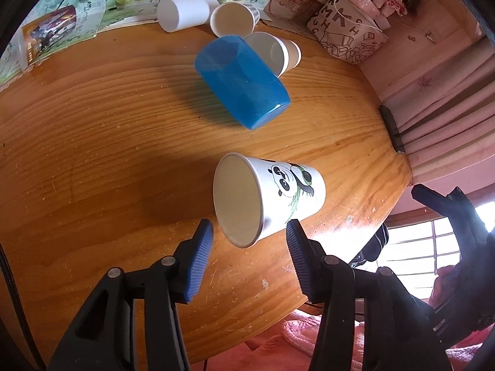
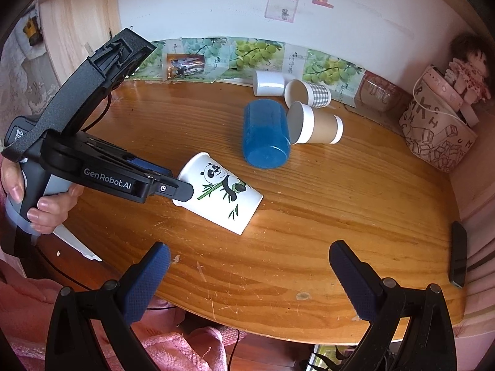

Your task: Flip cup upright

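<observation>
We are holding the left gripper (image 1: 249, 235) with its blue-padded fingers spread wide on either side of the rim of the panda cup (image 1: 269, 198), which is lying on its side on the wooden table (image 1: 108, 142) with its open mouth turned toward our left camera. From the right wrist view, one black finger of the left gripper (image 2: 182, 190) is overlapping the cup's rim, though we cannot tell whether the pads are touching the paper. The panda cup (image 2: 222, 193) is resting near the front middle of the table (image 2: 309, 247), its base pointing away to the right. We are keeping the right gripper (image 2: 249, 266) low at the near table edge, its fingers standing wide apart and gripping nothing, well apart from the cup. Behind the panda cup, a blue cup (image 2: 266, 133) is lying on its side, touching a brown sleeved cup (image 2: 315, 123); farther back a checked cup (image 2: 307, 93) and a white cup (image 2: 268, 83) are lying by the wall. A patterned bag (image 2: 436, 130) is sitting at the right rear corner.
</observation>
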`<state>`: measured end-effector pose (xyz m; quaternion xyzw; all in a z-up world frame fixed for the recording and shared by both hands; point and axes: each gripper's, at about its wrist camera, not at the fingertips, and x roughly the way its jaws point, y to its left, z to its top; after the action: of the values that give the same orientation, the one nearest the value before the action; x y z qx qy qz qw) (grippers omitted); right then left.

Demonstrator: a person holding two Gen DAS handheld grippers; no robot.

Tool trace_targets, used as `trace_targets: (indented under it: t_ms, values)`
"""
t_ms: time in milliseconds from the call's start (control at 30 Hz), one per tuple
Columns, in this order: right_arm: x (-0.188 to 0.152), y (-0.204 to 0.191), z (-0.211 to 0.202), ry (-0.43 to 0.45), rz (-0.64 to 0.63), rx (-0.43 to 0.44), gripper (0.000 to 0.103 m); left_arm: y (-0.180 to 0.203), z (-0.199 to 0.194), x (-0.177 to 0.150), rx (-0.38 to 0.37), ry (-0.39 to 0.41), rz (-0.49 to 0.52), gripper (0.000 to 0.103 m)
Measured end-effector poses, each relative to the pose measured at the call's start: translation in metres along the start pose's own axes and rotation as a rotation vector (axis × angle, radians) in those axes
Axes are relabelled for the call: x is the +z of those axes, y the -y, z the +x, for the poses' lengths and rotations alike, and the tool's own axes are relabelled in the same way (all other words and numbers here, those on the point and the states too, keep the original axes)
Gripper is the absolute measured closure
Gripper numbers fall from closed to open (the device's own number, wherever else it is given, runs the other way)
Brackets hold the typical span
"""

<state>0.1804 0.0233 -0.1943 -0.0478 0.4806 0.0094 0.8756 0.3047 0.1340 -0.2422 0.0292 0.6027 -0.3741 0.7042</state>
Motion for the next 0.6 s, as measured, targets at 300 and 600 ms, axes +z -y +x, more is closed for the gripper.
trace_targets:
  t_ms: [300,600]
  values:
    - [0.003,-0.016,0.002,0.061,-0.268,0.03,0.0,-0.008,-0.033,-0.035,0.064,0.087,-0.149,0.025]
    - [0.005,-0.04,0.022,0.072,-0.566,0.102,0.0,-0.011,-0.075,-0.078,0.261,0.234,-0.292,0.024]
